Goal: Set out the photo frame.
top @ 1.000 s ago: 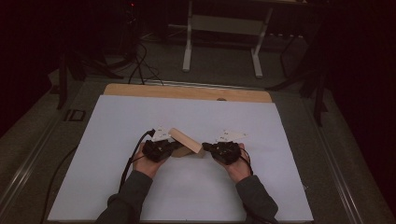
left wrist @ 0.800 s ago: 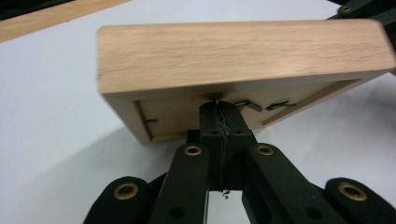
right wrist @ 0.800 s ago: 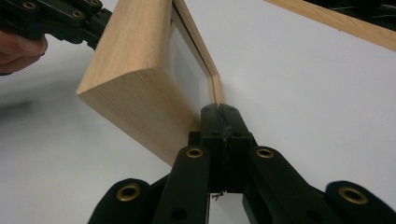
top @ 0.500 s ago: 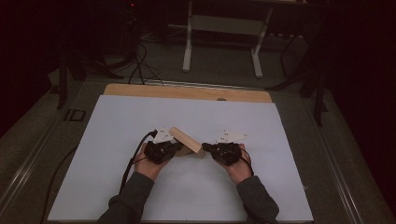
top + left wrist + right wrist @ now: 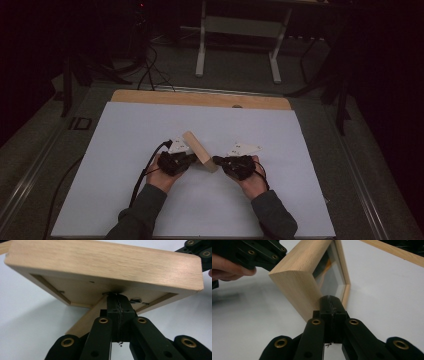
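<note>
A wooden picture frame (image 5: 199, 150) stands tilted mid-desk (image 5: 125, 130); the left hand-held gripper (image 5: 117, 300), jaws together, presses its back, seemingly on the stand; the right hand-held gripper (image 5: 331, 302), closed, touches its near corner

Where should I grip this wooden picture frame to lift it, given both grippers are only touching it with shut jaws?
Probably the frame's thick side rail. The frame stands tilted on the white table, so its upper edge is free. Open the right gripper and bring it from above, jaws spanning the glass front and the back. The left gripper, shut against the back panel, can brace meanwhile.
</note>
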`<control>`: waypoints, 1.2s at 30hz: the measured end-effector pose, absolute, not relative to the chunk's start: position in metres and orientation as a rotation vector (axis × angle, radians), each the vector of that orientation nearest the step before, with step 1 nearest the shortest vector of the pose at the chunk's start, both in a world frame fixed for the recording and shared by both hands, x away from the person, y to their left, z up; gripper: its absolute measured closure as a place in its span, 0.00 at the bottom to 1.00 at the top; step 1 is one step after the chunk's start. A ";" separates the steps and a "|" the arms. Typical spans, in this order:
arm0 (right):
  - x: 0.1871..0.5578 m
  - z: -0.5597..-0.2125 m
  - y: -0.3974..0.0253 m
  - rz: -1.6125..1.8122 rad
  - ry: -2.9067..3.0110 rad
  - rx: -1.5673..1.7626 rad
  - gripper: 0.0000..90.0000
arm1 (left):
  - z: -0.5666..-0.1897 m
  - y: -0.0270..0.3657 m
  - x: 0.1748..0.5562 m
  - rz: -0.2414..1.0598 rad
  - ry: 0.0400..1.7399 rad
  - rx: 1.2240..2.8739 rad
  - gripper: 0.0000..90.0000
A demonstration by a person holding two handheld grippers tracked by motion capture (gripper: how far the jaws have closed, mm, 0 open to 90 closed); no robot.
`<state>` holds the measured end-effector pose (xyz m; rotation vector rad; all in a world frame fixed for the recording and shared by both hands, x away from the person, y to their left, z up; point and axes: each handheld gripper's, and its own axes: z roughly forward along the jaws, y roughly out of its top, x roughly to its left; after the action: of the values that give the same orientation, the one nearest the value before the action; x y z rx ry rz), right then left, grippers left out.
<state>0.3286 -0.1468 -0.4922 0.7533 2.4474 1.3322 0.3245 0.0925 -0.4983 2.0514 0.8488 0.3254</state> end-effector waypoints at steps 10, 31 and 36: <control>0.326 -0.491 -0.143 1.337 2.455 0.746 1.00 | -0.501 0.092 0.327 0.324 0.847 2.056 1.00; 0.322 -0.488 -0.134 1.353 2.464 0.714 1.00 | -0.505 0.095 0.333 0.306 0.853 2.038 1.00; 0.322 -0.488 -0.132 1.359 2.464 0.707 1.00 | -0.505 0.096 0.335 0.306 0.858 2.033 1.00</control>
<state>0.3217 -0.1324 -0.4880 0.7066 2.4641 1.3589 0.3347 0.0960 -0.5053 2.0334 0.8579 0.3062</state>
